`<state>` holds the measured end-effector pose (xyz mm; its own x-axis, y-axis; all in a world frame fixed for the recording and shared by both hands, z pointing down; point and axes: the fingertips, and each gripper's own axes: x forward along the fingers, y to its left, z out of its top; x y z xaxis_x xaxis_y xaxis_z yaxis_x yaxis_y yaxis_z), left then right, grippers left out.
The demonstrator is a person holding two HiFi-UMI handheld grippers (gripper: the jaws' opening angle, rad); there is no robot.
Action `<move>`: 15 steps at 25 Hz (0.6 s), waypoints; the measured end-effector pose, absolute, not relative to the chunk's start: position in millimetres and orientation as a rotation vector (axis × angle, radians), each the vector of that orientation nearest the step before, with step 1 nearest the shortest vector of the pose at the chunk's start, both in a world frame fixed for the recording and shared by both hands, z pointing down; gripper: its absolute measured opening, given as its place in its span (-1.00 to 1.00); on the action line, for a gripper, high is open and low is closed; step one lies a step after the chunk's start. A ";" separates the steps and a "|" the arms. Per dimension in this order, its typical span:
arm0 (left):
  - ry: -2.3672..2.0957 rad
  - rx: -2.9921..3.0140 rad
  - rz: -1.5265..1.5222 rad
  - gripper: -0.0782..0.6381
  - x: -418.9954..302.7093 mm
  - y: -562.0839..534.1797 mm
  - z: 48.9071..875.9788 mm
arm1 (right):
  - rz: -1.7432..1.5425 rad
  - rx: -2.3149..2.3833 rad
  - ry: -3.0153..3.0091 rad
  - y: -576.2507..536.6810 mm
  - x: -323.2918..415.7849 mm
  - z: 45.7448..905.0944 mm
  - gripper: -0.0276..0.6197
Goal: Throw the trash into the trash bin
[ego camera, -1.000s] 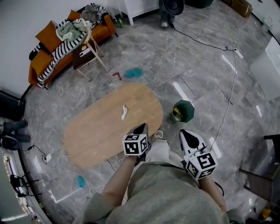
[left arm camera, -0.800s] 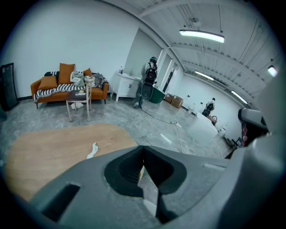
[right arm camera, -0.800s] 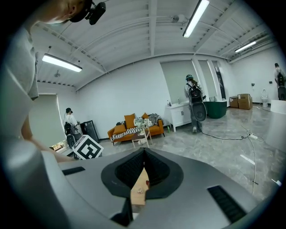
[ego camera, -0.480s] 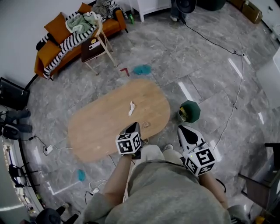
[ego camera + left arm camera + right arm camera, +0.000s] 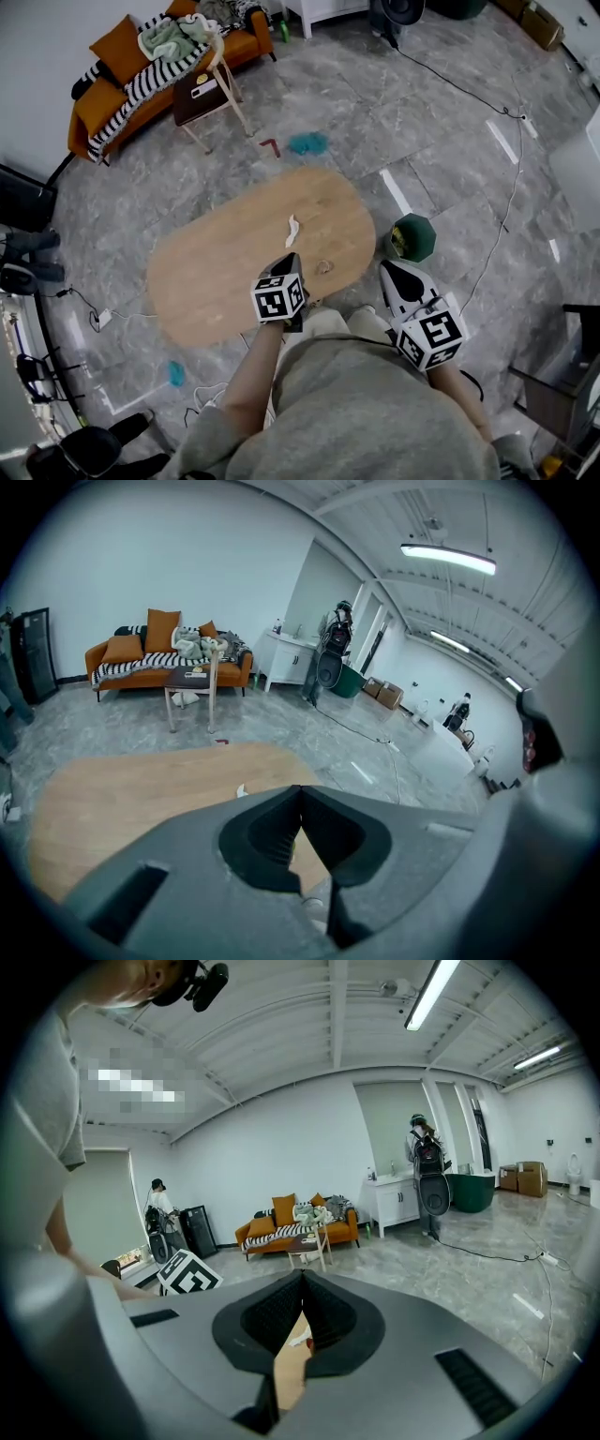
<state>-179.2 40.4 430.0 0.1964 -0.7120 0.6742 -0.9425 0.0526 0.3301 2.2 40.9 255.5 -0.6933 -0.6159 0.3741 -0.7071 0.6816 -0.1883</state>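
Straddling table (image 5: 216, 281) edge: left claw (image 5: 292, 260)

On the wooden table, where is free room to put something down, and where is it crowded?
Bare: the table's left half, from the white scrap to the rim. Crowded: the near edge, where a small ring-like item lies by the left hand-held gripper.

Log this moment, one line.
left gripper shut, empty | right gripper shut, empty | scrap on table | bin on floor beside table

Open floor (image 5: 375, 122) surrounds the green bin (image 5: 413, 237), standing just beside the oval table's (image 5: 216, 272) end.
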 end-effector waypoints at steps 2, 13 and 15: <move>-1.565 1.717 0.376 -0.75 -186.9 33.5 429.0 | 0.465 1.048 -2.615 37.1 -9.6 255.1 -0.89; -1.492 1.757 0.420 -0.75 -230.0 17.7 440.2 | 0.497 1.070 -2.595 32.3 -72.5 263.2 -0.89; -1.474 1.765 0.434 -0.75 -235.8 14.9 443.8 | 0.517 1.085 -2.584 32.5 -80.9 267.1 -0.89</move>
